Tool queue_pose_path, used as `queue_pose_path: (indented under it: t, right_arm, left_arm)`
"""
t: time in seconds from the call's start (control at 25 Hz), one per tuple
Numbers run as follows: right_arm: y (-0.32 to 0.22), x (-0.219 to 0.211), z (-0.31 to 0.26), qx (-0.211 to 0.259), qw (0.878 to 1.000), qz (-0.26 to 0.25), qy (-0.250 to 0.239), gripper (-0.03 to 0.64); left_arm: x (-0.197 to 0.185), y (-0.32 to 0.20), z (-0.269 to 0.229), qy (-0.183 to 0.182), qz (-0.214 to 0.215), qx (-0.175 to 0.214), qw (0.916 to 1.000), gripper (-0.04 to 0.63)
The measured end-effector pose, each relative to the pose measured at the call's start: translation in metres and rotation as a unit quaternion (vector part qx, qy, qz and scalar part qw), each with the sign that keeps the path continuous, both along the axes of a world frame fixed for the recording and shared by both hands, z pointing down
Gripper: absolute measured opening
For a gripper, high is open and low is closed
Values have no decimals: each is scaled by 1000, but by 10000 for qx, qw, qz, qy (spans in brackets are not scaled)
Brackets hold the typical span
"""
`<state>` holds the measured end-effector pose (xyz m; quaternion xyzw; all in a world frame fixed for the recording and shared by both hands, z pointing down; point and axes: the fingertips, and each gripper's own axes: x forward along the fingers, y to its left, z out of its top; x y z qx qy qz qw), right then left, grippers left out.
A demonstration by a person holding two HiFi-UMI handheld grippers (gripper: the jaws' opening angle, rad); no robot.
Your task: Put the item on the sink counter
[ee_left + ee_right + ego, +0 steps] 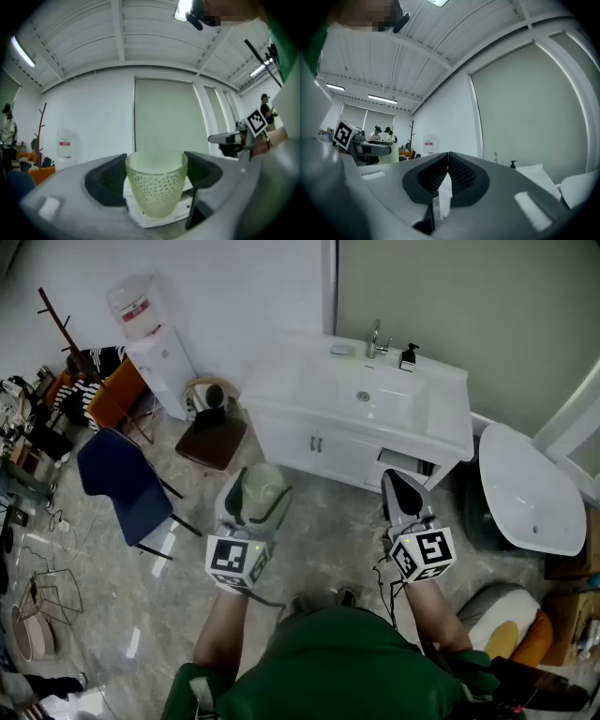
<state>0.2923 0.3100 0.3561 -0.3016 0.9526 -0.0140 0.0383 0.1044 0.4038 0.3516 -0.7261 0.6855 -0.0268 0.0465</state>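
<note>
A pale green dimpled glass cup (156, 186) stands upright between the jaws of my left gripper (156, 176), which is shut on it. In the head view the cup (262, 487) and left gripper (255, 495) hang over the floor, short of the white sink counter (281, 381). That counter carries a basin, a faucet (375, 338) and a soap bottle (408, 356). My right gripper (401, 491) is shut with nothing in it, its tips together (446, 161), level with the left gripper and in front of the cabinet.
A white toilet (525, 488) stands right of the vanity. To the left are a brown stool (213, 441), a blue chair (125, 486), an orange chair and a water dispenser (155, 343). Other people sit far off in the right gripper view.
</note>
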Motion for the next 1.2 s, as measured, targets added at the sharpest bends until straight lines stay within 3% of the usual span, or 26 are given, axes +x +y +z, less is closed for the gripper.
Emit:
queue_pose_path:
  t: [0.72, 1.2]
  right_arm:
    - [-61, 32, 20, -317, 9980, -499, -227, 3]
    - [-119, -32, 29, -488, 9978, -441, -32, 3]
  left_arm:
    - [36, -46, 3, 80, -415, 47, 9991, 380]
    - [-42, -102, 17, 264, -521, -57, 9983, 380]
